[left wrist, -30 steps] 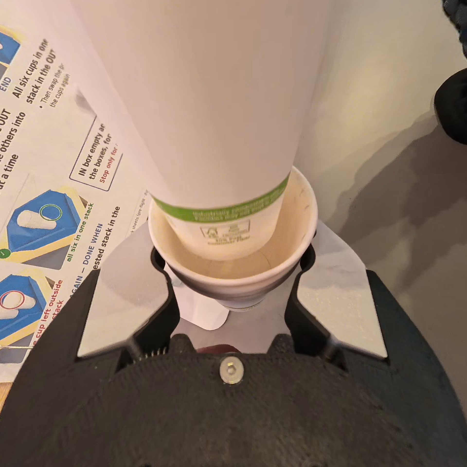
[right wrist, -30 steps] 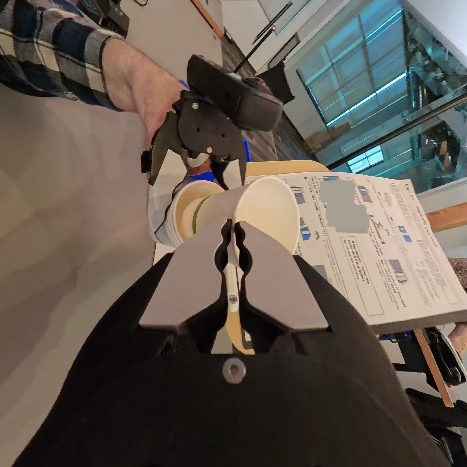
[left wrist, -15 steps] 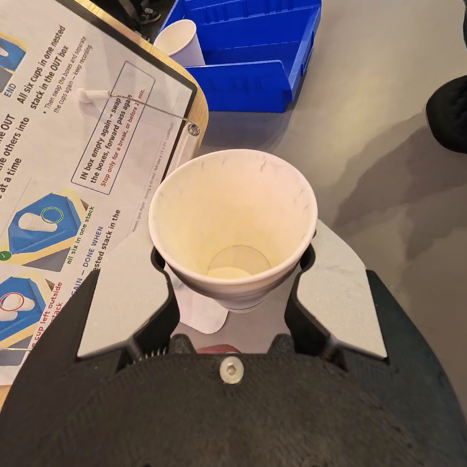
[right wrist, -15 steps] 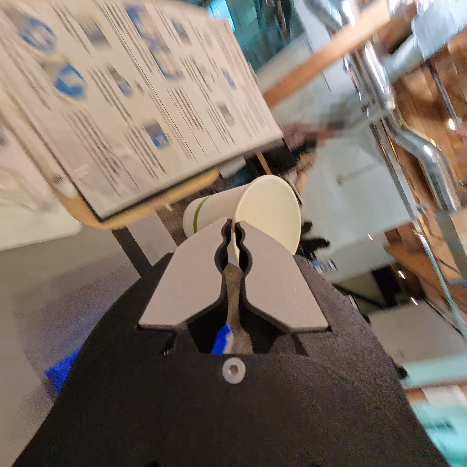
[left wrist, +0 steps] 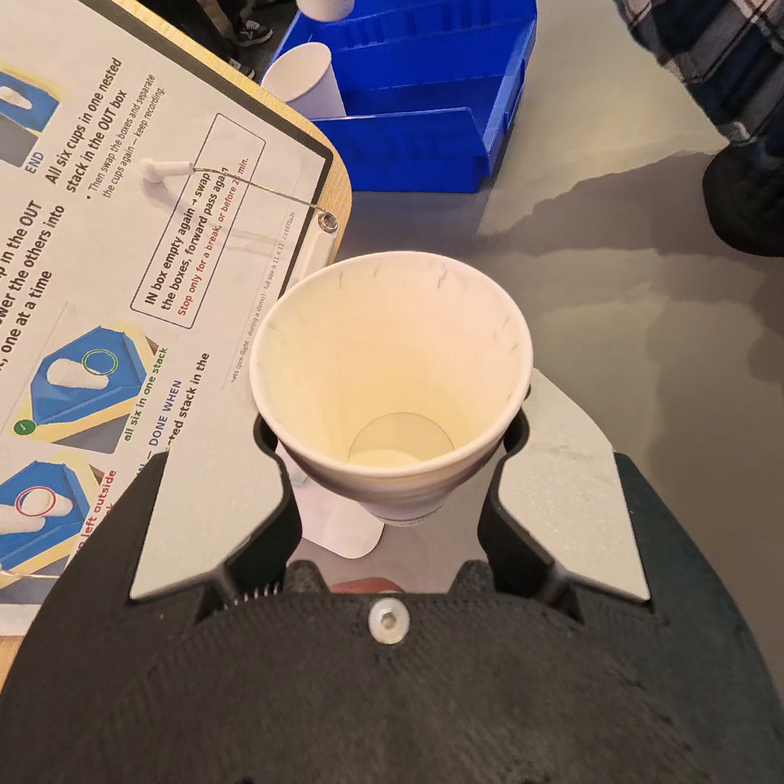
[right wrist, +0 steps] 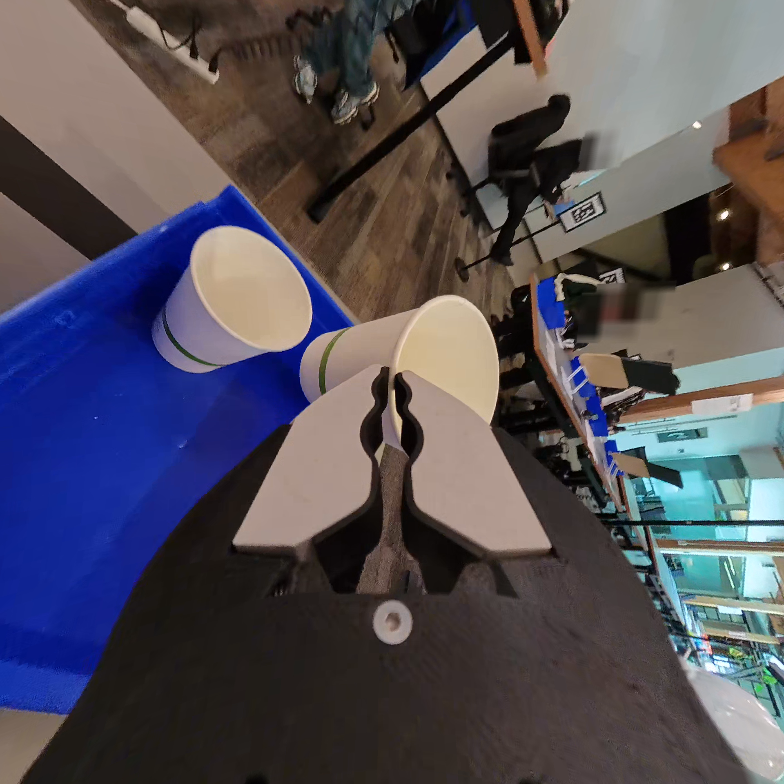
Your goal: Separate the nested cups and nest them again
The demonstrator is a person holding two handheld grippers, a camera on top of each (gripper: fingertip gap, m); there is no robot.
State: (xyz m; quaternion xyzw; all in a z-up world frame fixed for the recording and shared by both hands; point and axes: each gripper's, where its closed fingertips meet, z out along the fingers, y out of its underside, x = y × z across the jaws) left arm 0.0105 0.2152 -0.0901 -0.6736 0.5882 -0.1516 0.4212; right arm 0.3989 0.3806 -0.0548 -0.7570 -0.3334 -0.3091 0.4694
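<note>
Two cups: my left fingers clamp one; my right fingers pinch another's rim, which may crumple or slip over the bin.

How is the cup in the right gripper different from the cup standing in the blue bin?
The held cup hangs in the air above the blue bin, while the bin cup stands on the bin's floor. The right gripper pinches the held cup's wall at the rim, one finger inside and one outside; nothing touches the bin cup. Both are white paper cups with a green ring near the base, and both look empty.
</note>
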